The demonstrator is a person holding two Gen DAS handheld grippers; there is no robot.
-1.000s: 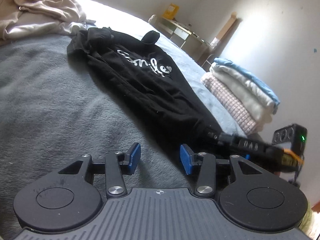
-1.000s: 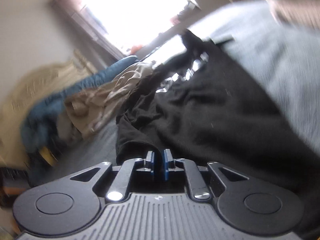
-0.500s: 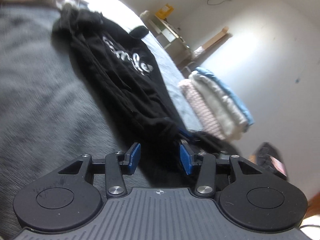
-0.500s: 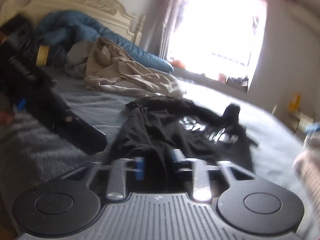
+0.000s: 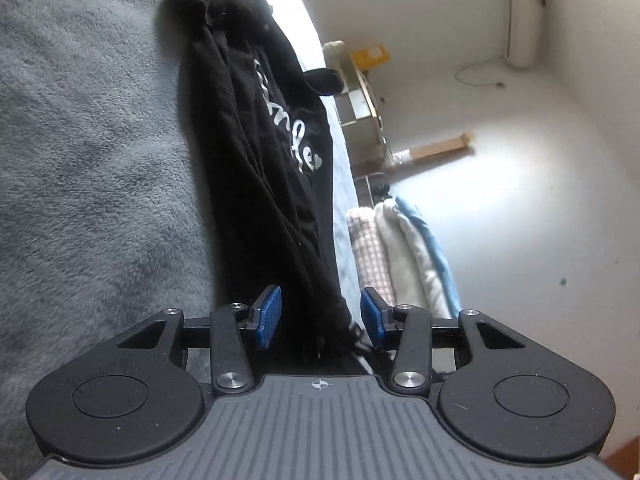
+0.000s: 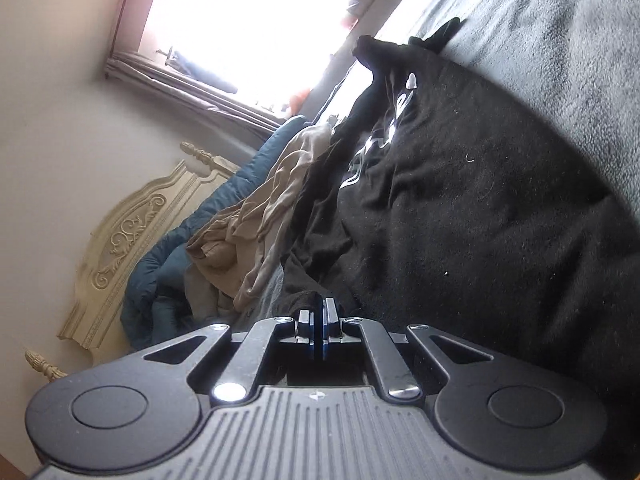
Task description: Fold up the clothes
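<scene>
**A:** So what changed in the last second? Both wrist views have rolled right over, and the grey fleecy bed blanket (image 5: pixel 88 152) now runs up the left of the left gripper (image 5: pixel 320 318) instead of lying flat ahead.

**B:** Yep, both hands tipped sideways. Bigger news: the right gripper (image 6: pixel 319 322) was a bit apart a second ago and its blue pads are now pinched together on the near edge of the black long-sleeved top with white script lettering (image 6: pixel 460 200). I'd guess that's the grab for the next fold.

**A:** And the left one?

**B:** Same half-open gap as before. The black hem sits between the pads but I can't see either pressing on it, so it's not gripping yet.

**A:** How does the top look?

**B:** Already narrowed into a long strip stretching straight away from the left gripper, lettering facing up, creased, a sleeve end poking off the far side. The stack of folded pale towels (image 5: pixel 400 256) sits just right of the left fingers.
</scene>
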